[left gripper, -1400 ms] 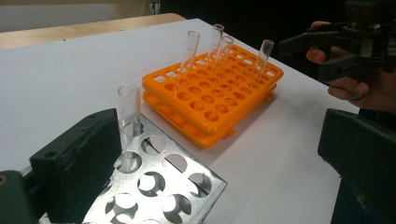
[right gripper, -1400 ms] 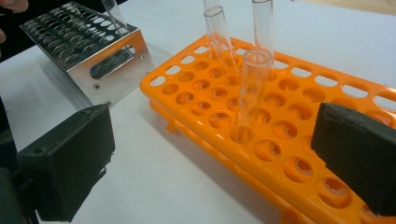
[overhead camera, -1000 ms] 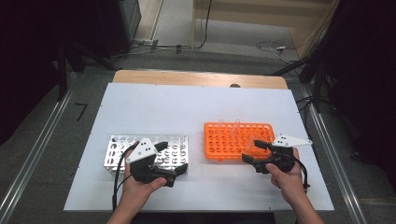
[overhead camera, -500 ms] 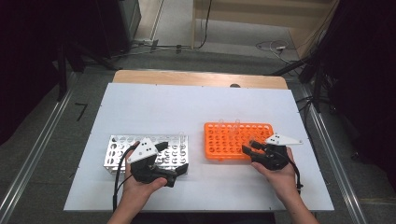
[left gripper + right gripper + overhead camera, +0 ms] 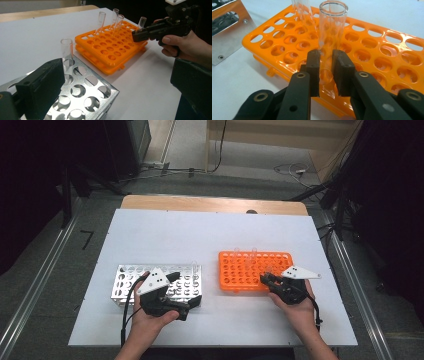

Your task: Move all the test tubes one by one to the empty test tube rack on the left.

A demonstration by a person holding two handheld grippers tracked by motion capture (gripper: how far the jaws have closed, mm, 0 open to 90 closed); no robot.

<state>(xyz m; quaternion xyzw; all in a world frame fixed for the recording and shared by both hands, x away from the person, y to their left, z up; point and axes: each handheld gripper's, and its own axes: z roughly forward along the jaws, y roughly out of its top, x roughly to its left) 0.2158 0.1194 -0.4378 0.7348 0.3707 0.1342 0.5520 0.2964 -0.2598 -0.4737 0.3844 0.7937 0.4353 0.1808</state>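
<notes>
Over the orange rack [image 5: 372,50], the right gripper [image 5: 326,72] has just been closing and now clamps a glass tube [image 5: 331,32] standing in a hole, probably to lift it. The left gripper [image 5: 37,92] rests at the metal rack [image 5: 87,92]; whether its jaws are apart I cannot tell.

No writing, label, brand or number can be read anywhere. The orange rack [image 5: 372,47], the metal rack [image 5: 82,92], the glass tubes [image 5: 331,32] and the white table [image 5: 165,240] all look plain; any fine marks on the racks may simply be too small and blurred to make out.
</notes>
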